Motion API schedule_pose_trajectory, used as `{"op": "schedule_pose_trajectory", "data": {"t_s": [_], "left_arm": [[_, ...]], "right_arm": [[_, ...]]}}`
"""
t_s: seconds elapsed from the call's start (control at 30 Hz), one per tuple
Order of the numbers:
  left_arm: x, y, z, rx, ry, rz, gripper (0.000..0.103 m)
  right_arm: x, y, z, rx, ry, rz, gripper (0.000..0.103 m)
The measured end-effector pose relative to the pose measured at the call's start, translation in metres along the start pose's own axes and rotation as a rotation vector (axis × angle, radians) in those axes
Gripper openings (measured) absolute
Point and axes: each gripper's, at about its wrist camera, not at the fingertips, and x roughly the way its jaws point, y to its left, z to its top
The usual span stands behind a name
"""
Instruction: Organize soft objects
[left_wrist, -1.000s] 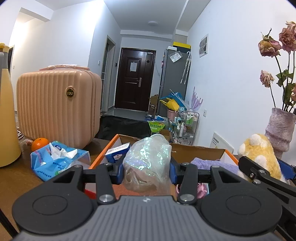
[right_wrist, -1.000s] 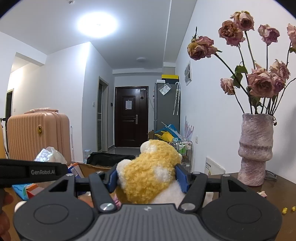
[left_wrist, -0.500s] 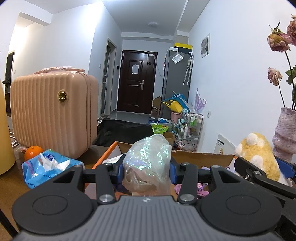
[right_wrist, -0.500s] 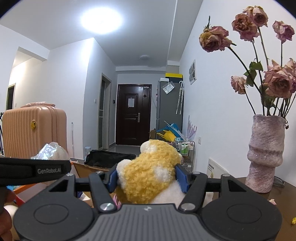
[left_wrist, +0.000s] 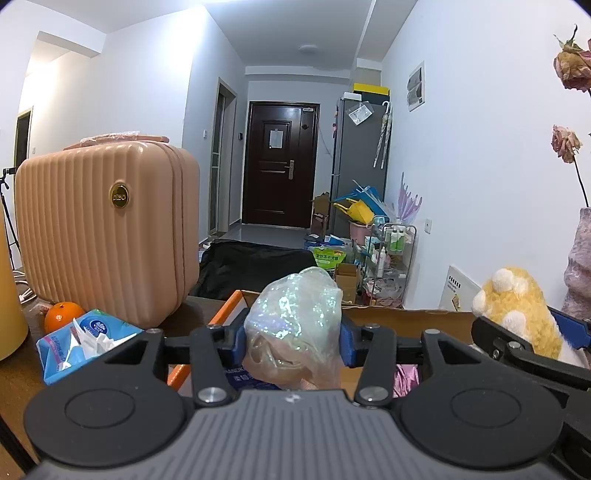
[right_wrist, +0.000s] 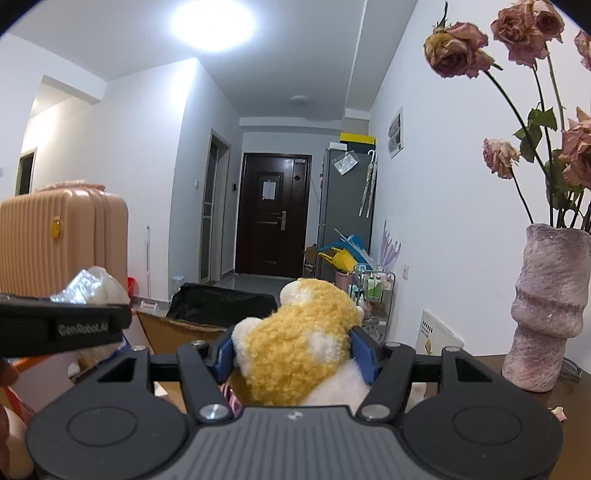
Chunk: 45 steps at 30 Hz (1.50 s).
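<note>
Over the cardboard box (left_wrist: 388, 314), my left gripper (left_wrist: 293, 332) is easing its jaws apart around the crinkly plastic bag (left_wrist: 295, 325), pads still touching it. At 3 o'clock, my right gripper (right_wrist: 295, 350) stays clamped on the yellow plush (right_wrist: 295, 347). I'd lower both well inside before letting go, since light stuff bounces out.

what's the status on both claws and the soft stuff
Left claw opening, shiny plastic bundle between its pads. Right claw clamped on yellow plush toy. Both over open cardboard box. Nothing in the way.
</note>
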Motion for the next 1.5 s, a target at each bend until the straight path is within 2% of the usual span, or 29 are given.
{"op": "schedule_pose_trajectory", "data": {"t_s": [0.1, 0.13, 0.17, 0.27, 0.33, 0.37, 0.8, 1.5], "left_arm": [[0.001, 0.006, 0.0, -0.024, 0.007, 0.005, 0.064], [0.001, 0.008, 0.0, -0.029, 0.007, 0.007, 0.072], [0.0, 0.009, 0.0, -0.034, 0.004, 0.01, 0.081], [-0.002, 0.011, 0.001, -0.036, -0.016, 0.024, 0.094], [-0.004, 0.011, 0.001, -0.04, -0.03, 0.028, 0.103], [-0.006, 0.011, 0.001, -0.046, -0.041, 0.034, 0.103], [-0.012, 0.017, 0.002, -0.081, -0.041, 0.044, 0.103], [-0.054, 0.035, -0.017, -0.066, -0.013, 0.042, 0.103]], "right_arm": [[0.003, -0.002, -0.002, 0.003, 0.023, 0.002, 0.067], [0.002, -0.002, -0.003, 0.002, 0.024, 0.007, 0.068], [0.001, -0.002, -0.003, -0.002, 0.024, 0.007, 0.074], [-0.002, -0.002, -0.004, 0.0, 0.005, -0.002, 0.095], [-0.005, -0.002, -0.004, 0.002, -0.007, -0.002, 0.1], [-0.005, -0.002, -0.005, 0.001, -0.01, -0.003, 0.103], [-0.014, -0.004, -0.008, 0.017, -0.032, -0.021, 0.103], [-0.066, -0.004, -0.019, 0.011, -0.047, -0.04, 0.103]]}}
